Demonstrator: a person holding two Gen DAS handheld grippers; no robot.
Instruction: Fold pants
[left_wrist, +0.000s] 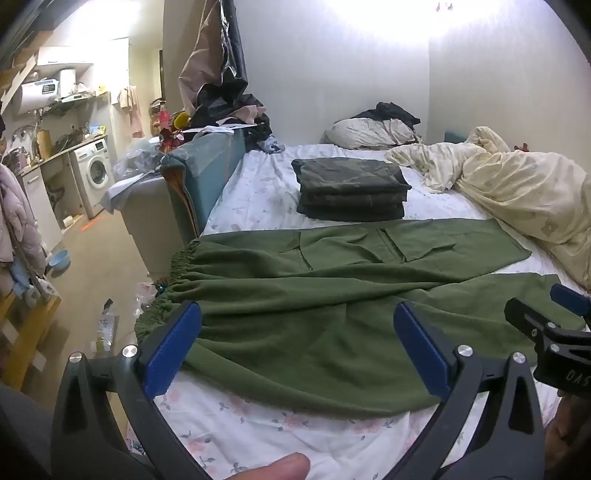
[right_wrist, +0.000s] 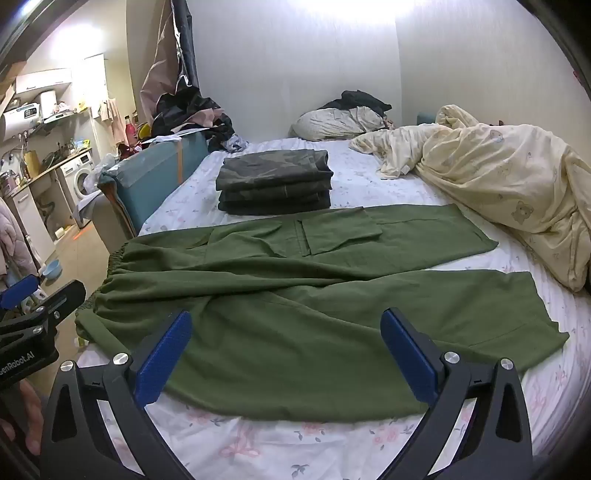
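Soft cloth like this pair of olive-green woven pants (right_wrist: 295, 310) will sag and slide, so expect it to feel light and limp, draping from wherever you pinch it. Take hold at the gathered elastic waistband (left_wrist: 166, 291) with your left gripper (left_wrist: 295, 354) and at the near leg's hem (right_wrist: 546, 325) with your right gripper (right_wrist: 286, 354), where the doubled fabric gives the pads more to bite. Both tools hover spread wide above the near leg, pinching nothing. The pants lie flat across the white floral bedsheet (right_wrist: 295, 443), waistband at the left edge, legs splayed apart to the right, cargo pockets on the far leg, a few diagonal creases near the crotch.
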